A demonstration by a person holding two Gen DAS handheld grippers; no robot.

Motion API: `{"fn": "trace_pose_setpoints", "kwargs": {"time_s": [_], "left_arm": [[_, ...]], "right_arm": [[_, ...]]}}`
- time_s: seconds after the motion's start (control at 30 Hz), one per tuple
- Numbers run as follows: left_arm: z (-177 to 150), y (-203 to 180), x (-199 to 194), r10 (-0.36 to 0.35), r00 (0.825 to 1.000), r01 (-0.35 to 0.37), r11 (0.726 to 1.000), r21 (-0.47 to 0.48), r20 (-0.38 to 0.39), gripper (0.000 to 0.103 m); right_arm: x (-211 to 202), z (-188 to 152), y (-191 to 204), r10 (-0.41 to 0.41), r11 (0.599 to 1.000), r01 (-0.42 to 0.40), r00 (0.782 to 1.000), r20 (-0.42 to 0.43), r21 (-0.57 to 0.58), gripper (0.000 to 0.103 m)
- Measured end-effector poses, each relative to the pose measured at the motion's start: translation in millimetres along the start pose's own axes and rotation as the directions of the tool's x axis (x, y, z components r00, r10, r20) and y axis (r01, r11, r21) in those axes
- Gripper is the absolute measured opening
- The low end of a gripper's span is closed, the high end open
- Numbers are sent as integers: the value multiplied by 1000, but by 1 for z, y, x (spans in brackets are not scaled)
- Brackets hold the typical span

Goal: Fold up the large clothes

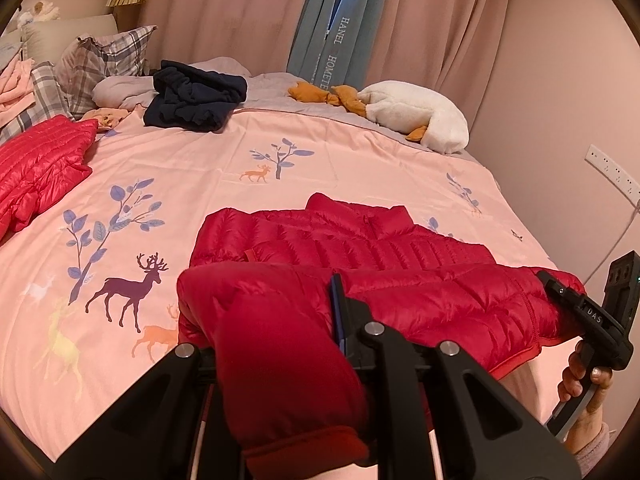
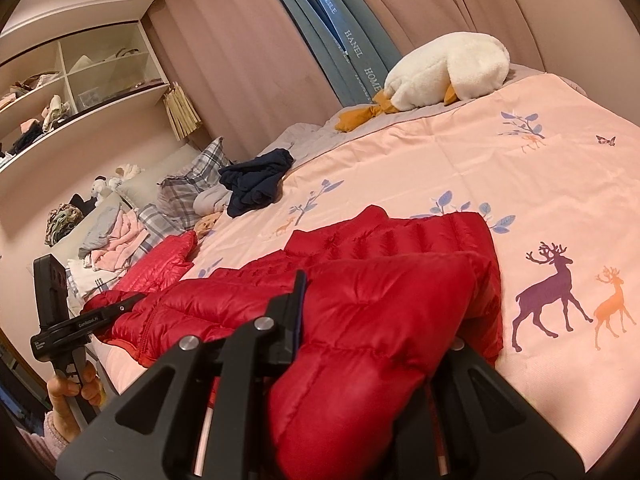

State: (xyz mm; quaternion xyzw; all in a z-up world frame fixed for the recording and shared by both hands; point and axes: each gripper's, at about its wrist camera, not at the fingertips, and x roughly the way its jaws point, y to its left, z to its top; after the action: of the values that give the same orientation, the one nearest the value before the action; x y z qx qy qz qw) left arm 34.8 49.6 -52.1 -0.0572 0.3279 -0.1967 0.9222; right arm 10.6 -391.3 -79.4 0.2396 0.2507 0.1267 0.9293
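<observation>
A red down jacket lies collar-away on the pink deer-print bed cover. Its near edge is lifted and folded toward the collar. My left gripper is shut on the left part of that edge, and puffy fabric drapes over one finger and hides it. My right gripper grips the edge's other end, with a hand on its handle. In the right wrist view the right gripper is shut on the jacket, and the left gripper pinches the far end.
A second red jacket lies at the left. A navy garment and plaid pillows sit near the headboard. A white goose plush rests by the curtains. Wall shelves hold clutter. A wall socket strip is to the right.
</observation>
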Motion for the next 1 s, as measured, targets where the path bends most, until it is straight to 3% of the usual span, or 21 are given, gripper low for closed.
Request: {"fn": "trace_pose_setpoints", "kwargs": {"time_s": [1.0], "left_arm": [[1,5,44,52,996,-51,998,25,-67,15]], "right_arm": [[36,-2,-18,-26,999,27,999,-47,32,15]]}}
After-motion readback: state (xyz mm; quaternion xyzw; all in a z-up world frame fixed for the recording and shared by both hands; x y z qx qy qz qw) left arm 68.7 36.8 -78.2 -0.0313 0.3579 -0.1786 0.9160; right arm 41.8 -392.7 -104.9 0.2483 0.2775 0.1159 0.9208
